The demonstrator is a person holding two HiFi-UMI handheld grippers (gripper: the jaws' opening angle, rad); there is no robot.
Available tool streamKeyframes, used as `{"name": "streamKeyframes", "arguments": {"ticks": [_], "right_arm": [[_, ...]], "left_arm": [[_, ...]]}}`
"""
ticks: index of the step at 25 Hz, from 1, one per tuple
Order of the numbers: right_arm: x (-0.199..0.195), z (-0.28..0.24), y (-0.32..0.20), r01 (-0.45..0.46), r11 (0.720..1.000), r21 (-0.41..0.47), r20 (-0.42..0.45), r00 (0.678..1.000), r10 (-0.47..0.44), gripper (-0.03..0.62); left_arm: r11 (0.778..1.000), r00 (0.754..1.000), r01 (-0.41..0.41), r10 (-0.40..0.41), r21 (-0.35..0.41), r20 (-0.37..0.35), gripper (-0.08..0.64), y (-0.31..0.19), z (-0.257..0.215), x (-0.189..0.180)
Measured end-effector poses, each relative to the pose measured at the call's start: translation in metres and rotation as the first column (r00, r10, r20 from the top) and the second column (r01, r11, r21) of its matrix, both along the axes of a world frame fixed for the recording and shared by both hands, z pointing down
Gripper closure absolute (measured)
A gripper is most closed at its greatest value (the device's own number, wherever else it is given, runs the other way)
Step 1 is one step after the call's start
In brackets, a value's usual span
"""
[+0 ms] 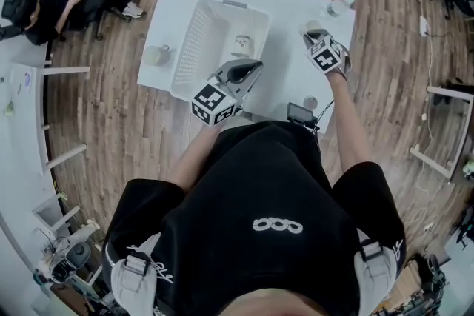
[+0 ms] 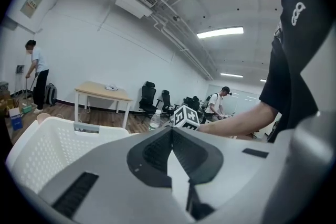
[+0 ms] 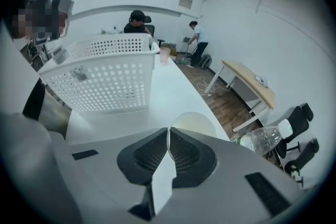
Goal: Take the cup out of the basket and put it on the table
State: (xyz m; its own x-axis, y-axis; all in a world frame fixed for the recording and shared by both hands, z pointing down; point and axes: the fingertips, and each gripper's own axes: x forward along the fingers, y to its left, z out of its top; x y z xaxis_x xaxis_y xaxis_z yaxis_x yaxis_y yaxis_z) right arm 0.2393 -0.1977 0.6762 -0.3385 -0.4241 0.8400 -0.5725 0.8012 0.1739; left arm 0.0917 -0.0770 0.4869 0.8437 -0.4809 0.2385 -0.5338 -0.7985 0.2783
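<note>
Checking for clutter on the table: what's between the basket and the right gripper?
Nothing but bare table lies between basket and right gripper, per the head view.

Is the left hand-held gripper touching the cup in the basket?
Apart. Head view shows bare basket floor between the left hand-held gripper and the cup.

Rt tool: jaws cover most of the cup, only an arc of rim shows; can't tell if its base meets the surface. Tool body also cuts off the bottom of the bottle. L tool body blocks the basket interior. Head view: print on 2nd cup in basket too small to read; small round thing near the edge too small to name; torso hides surface's near edge.
</note>
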Motion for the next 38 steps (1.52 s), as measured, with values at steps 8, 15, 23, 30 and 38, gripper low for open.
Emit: {"name": "streamKeyframes", "arguments": {"ticks": [8, 15, 23, 30, 38], "right_arm": [[0.02, 0.068, -0.012, 0.059, 0.994, -0.097, -0.142, 0.987, -0.073, 0.557], [0.027, 0.096, -0.008, 0.066, 0.986, -0.15, -0.185, 0.978, -0.093, 0.557], [0.032, 0.109, -0.002, 0.06, 0.984, -0.17, -0.207, 0.974, -0.095, 0.555], [0.033, 0.091, 0.0, 0.033, 0.989, -0.145, -0.177, 0.982, -0.059, 0.554], [0.031, 0.043, 0.009, -0.037, 0.998, -0.058, -0.094, 0.995, 0.031, 0.555]], "left_arm": [[0.993, 0.994, 0.113, -0.113, -0.024, 0.013, 0.551, 0.012, 0.015, -0.001], [0.986, 0.986, 0.162, -0.161, -0.03, 0.04, 0.551, 0.018, 0.021, -0.004], [0.981, 0.981, 0.192, -0.19, -0.033, 0.049, 0.551, 0.021, 0.023, -0.009], [0.984, 0.984, 0.173, -0.172, -0.04, 0.037, 0.551, 0.018, 0.019, -0.007], [0.989, 0.99, 0.14, -0.138, -0.048, 0.034, 0.551, 0.019, 0.018, -0.02]]}}
